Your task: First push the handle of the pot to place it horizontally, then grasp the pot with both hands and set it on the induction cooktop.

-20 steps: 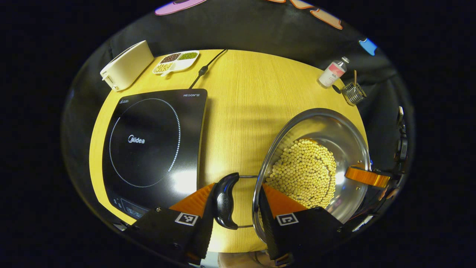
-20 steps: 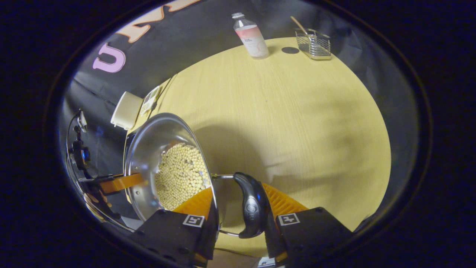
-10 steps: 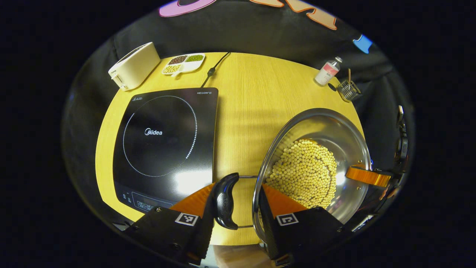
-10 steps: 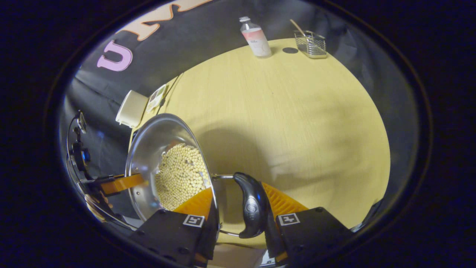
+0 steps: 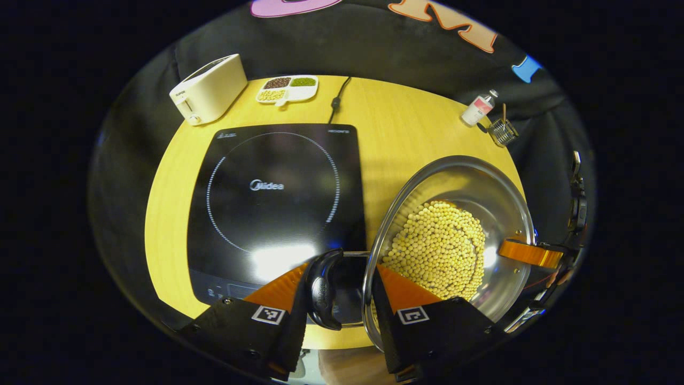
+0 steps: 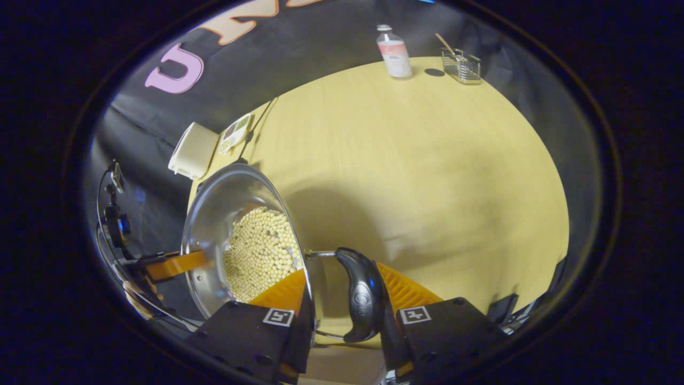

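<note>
A steel pot holding yellow beans hangs in the air between both grippers. My left gripper is shut on the pot's black left handle and rim, with one finger inside the pot. My right gripper is shut the same way on the black right handle. The black induction cooktop lies on the table to the pot's left. The left handle hovers over the cooktop's near right corner. Across the pot each view shows the other gripper's finger.
A cream toaster, a divided dish of beans and the cooktop's cord sit at the table's back left. A small bottle and a wire basket stand at the back right. Bare wooden table lies right of the pot.
Both grippers have carried the pot leftward toward the cooktop. The left handle, earlier over bare table, now hangs over the cooktop's near right corner. Both grips are unchanged.
</note>
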`<state>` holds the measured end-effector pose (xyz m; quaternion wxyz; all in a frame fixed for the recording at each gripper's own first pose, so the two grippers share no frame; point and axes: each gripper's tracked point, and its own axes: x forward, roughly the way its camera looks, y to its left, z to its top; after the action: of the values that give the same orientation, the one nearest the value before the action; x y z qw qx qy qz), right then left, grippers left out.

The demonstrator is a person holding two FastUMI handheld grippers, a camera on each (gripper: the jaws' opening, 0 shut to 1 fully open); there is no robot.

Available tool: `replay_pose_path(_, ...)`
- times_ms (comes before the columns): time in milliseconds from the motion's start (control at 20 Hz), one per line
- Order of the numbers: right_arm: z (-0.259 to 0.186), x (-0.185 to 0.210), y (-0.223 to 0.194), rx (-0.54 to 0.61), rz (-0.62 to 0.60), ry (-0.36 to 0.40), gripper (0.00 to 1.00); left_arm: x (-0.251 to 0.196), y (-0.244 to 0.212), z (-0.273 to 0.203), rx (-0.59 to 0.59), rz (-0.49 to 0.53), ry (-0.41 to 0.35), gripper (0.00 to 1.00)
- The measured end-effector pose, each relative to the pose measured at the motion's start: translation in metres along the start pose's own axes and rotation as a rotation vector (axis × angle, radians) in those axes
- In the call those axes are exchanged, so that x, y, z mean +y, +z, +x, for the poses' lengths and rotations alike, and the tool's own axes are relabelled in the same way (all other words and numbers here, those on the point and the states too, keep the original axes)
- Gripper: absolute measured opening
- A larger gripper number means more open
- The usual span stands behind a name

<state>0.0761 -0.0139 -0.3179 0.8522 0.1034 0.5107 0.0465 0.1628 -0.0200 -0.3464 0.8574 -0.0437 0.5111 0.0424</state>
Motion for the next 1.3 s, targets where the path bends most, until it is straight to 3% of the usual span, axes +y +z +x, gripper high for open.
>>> replay_pose_path(50, 0.002, 0.012, -0.004, 0.002, 0.008, 0.001, 0.5, -0.002, 0.002, 0.002, -0.004, 0.002, -0.001, 0.62)
replay_pose_path(100, 0.004, 0.025, -0.009, 0.004, 0.014, 0.003, 0.57, -0.003, 0.003, 0.003, -0.007, 0.006, -0.001, 0.62)
replay_pose_path(550, 0.023, 0.122, -0.016, -0.026, 0.021, -0.001, 0.57, -0.004, 0.003, 0.002, -0.052, 0.053, 0.016, 0.61)
replay_pose_path(950, 0.045, 0.175, -0.003, -0.041, -0.019, -0.009, 0.57, 0.001, 0.0, -0.004, -0.096, 0.014, 0.053, 0.62)
replay_pose_path(1000, 0.049, 0.181, -0.001, -0.045, -0.028, -0.011, 0.5, 0.0, -0.004, -0.003, -0.104, 0.008, 0.062, 0.62)
replay_pose_path(1300, 0.072, 0.211, 0.022, -0.078, -0.064, -0.03, 0.5, -0.001, -0.008, -0.005, -0.138, -0.015, 0.093, 0.61)
